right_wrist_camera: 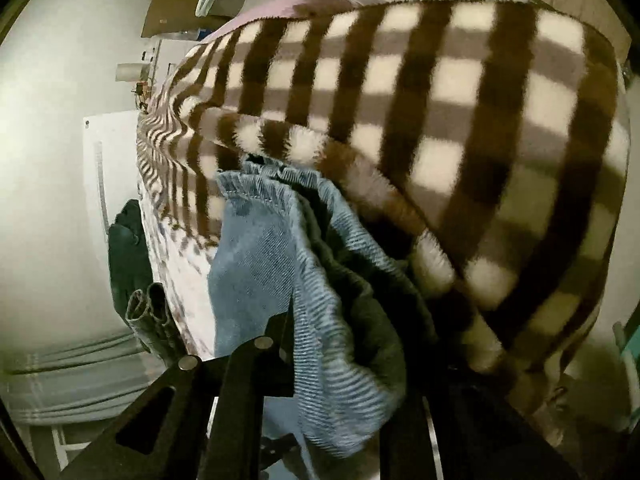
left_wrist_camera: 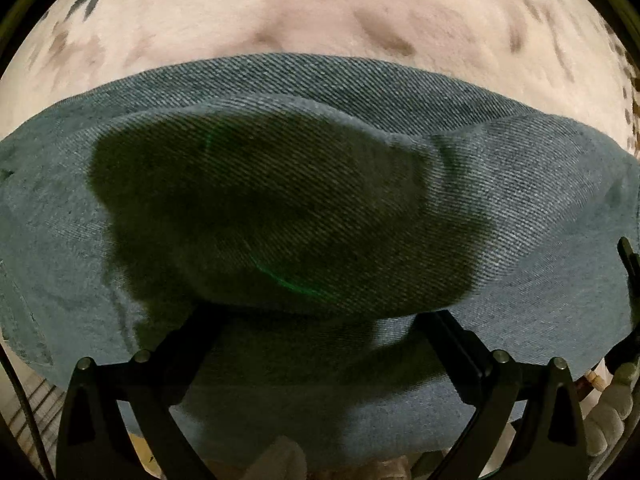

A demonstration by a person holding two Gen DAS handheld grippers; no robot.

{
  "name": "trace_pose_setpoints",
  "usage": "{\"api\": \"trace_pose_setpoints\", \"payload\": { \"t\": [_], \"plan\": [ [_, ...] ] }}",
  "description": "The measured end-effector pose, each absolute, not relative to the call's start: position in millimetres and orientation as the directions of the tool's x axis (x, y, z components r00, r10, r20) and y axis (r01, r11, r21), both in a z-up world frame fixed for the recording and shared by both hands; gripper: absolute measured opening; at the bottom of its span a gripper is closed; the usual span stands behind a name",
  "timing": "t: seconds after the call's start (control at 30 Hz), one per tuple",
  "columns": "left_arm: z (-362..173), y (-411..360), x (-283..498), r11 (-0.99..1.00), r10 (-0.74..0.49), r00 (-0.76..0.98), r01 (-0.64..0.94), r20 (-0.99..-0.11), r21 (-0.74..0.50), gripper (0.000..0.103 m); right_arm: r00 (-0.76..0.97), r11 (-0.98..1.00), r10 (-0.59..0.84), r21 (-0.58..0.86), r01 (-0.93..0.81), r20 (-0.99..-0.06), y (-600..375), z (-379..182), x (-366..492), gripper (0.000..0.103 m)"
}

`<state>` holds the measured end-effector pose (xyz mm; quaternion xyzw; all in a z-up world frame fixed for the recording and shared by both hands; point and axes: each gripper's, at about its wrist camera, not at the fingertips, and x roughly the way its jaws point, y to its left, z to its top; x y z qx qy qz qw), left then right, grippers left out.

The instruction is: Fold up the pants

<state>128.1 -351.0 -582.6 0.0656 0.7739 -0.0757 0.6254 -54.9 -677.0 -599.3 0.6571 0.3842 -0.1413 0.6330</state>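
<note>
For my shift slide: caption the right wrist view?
Right gripper clamps bunched blue denim pants beside a brown checked blanket.

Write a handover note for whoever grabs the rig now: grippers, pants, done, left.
Left hand-held gripper: fingers spread wide over the blue denim pants, gripping nothing.
Right hand-held gripper: shut on a bunched fold of the denim near its gathered waistband.
Pants lie on the cream patterned blanket, beside a brown-and-cream checked fleece blanket.
Done: one end picked up.
Left: probably carry it over, flatten, finish folding.
</note>
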Motion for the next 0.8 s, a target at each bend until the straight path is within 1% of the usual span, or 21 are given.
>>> {"api": "trace_pose_setpoints", "payload": {
  "t": [0.07, 0.13, 0.17, 0.2, 0.23, 0.33, 0.4, 0.43, 0.47, 0.5, 0.53, 0.6, 0.67, 0.8],
  "plan": [
    [-577.0, -346.7, 122.2, 0.980, -0.001, -0.184, 0.197, -0.983, -0.038, 0.103, 0.714, 0.103, 0.312, 0.769, 0.630, -0.627, -674.1, -587.8, -58.9, 0.017],
    [-575.6, -346.7, 117.8, 0.979, -0.002, -0.152, 0.199, -0.988, -0.033, 0.103, 0.710, 0.171, 0.308, 0.771, 0.614, -0.634, -670.4, -579.6, -54.5, 0.017],
    [-574.7, -348.3, 114.4, 0.979, -0.004, -0.139, 0.201, -0.990, -0.032, 0.103, 0.699, 0.194, 0.311, 0.763, 0.616, -0.644, -669.8, -578.5, -51.7, 0.022],
    [-574.0, -350.1, 112.9, 0.979, -0.005, -0.128, 0.200, -0.992, -0.031, 0.103, 0.679, 0.202, 0.316, 0.747, 0.634, -0.662, -670.5, -582.6, -47.3, 0.030],
    [-573.3, -351.5, 111.3, 0.979, -0.006, -0.125, 0.200, -0.992, -0.031, 0.103, 0.672, 0.187, 0.333, 0.745, 0.641, -0.662, -671.6, -588.7, -44.8, 0.052],
    [-572.0, -355.8, 109.2, 0.980, -0.007, -0.119, 0.199, -0.993, -0.030, 0.103, 0.698, 0.134, 0.343, 0.768, 0.626, -0.628, -675.2, -597.4, -41.9, 0.054],
    [-572.5, -351.1, 105.6, 0.979, -0.008, -0.116, 0.200, -0.993, -0.031, 0.103, 0.691, 0.158, 0.332, 0.760, 0.631, -0.643, -673.5, -593.4, -42.1, 0.046],
    [-572.6, -352.0, 105.2, 0.979, -0.009, -0.113, 0.200, -0.994, -0.032, 0.103, 0.673, 0.191, 0.317, 0.740, 0.644, -0.668, -670.5, -589.7, -42.4, 0.032],
    [-573.0, -352.7, 104.8, 0.979, -0.010, -0.109, 0.201, -0.994, -0.032, 0.103, 0.659, 0.213, 0.303, 0.723, 0.657, -0.688, -668.0, -587.2, -44.4, 0.022],
    [-571.4, -344.7, 98.5, 0.978, -0.011, -0.107, 0.204, -0.994, -0.033, 0.103, 0.657, 0.213, 0.297, 0.719, 0.661, -0.693, -666.4, -585.6, -42.5, 0.019],
    [-568.8, -340.4, 93.8, 0.978, -0.013, -0.107, 0.206, -0.994, -0.035, 0.103, 0.659, 0.203, 0.289, 0.717, 0.667, -0.695, -665.8, -584.7, -46.7, 0.016],
    [-572.8, -324.3, 95.5, 0.977, -0.016, -0.105, 0.211, -0.994, -0.038, 0.103, 0.659, 0.198, 0.279, 0.713, 0.673, -0.699, -665.9, -579.4, -54.3, 0.014],
    [-568.2, -320.4, 93.4, 0.975, -0.017, -0.101, 0.218, -0.995, -0.039, 0.103, 0.648, 0.235, 0.260, 0.698, 0.677, -0.716, -663.3, -569.7, -55.5, 0.012],
    [-554.4, -319.9, 82.8, 0.968, -0.009, -0.058, 0.252, -0.998, -0.023, 0.103, 0.646, 0.298, 0.234, 0.686, 0.664, -0.727, -656.3, -542.5, -52.5, 0.011]
  ]
}}
